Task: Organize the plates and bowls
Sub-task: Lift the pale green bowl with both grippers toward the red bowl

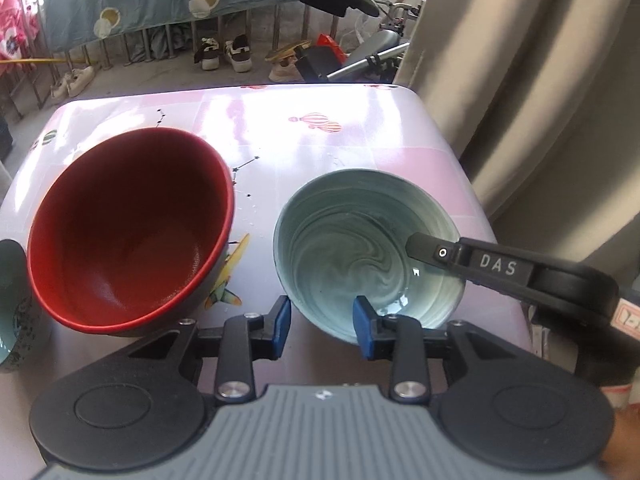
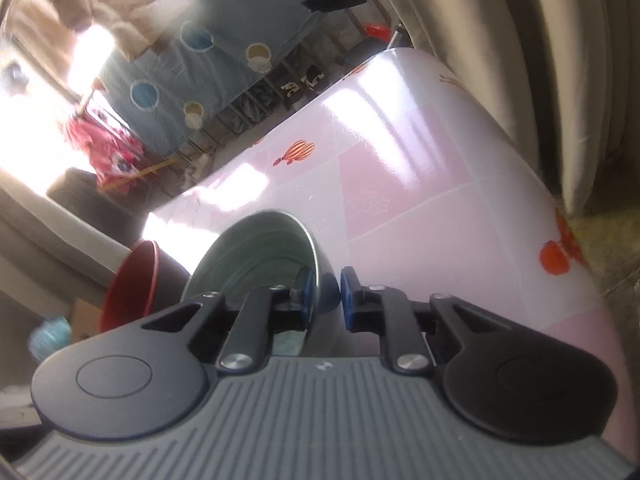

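Both grippers at the pale green bowl, near the table's right edge.

Left wrist: your left gripper straddles the pale green bowl near rim, jaws released; red bowl sits toward the table left edge. Right wrist: your right gripper is clenched on that bowl's wall, one pad inside, one outside.

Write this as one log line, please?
left gripper open astride green bowl rim | right gripper clamps same rim | red bowl untouched
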`<state>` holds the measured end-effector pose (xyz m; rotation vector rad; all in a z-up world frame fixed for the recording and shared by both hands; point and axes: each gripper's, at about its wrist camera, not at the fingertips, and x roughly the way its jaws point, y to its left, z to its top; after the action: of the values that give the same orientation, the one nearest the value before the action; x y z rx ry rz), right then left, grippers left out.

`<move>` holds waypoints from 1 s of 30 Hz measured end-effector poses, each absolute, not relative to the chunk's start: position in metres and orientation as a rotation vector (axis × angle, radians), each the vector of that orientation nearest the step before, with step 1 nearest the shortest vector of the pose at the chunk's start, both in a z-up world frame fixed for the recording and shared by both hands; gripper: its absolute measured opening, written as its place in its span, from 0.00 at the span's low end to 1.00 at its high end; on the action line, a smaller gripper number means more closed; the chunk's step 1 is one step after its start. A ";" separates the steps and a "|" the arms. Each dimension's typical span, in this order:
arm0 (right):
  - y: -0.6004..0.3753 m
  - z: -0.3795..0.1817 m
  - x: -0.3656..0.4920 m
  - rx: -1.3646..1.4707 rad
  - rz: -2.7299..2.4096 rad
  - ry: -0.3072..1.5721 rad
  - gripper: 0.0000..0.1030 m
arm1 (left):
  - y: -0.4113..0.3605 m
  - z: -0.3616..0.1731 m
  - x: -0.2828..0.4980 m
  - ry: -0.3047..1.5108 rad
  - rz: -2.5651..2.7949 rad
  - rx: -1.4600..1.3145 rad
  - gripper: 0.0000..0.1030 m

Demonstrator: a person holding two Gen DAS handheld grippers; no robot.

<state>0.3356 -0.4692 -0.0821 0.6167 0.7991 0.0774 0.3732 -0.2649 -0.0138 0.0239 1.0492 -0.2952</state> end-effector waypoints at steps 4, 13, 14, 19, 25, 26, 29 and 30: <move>-0.472 -0.080 0.327 0.590 0.072 0.807 0.13 | -0.269 -0.012 0.365 1.070 -0.349 0.043 0.35; -0.498 -0.079 0.283 0.647 0.082 0.843 0.15 | -0.271 -0.018 0.349 1.079 -0.455 0.096 0.35; -0.499 -0.078 0.280 0.647 0.083 0.844 0.15 | -0.270 -0.020 0.353 1.085 -0.443 0.083 0.35; -0.499 -0.078 0.280 0.659 0.077 0.853 0.15 | -0.271 -0.031 0.369 1.121 -0.424 0.039 0.30; -0.498 -0.083 0.283 0.695 0.076 0.862 0.16 | -0.273 -0.043 0.379 1.155 -0.388 -0.001 0.20; -0.497 -0.085 0.284 0.700 0.075 0.868 0.16 | -0.274 -0.044 0.379 1.155 -0.382 0.002 0.19; -0.492 -0.092 0.287 0.704 0.074 0.888 0.16 | -0.277 -0.045 0.378 1.146 -0.359 0.022 0.16; -0.489 -0.093 0.288 0.696 0.071 0.896 0.15 | -0.277 -0.045 0.378 1.145 -0.352 0.028 0.16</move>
<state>0.2880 -0.4890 -0.0931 0.6963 0.8964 0.0707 0.3776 -0.2772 -0.0447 0.0277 1.1455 -0.3522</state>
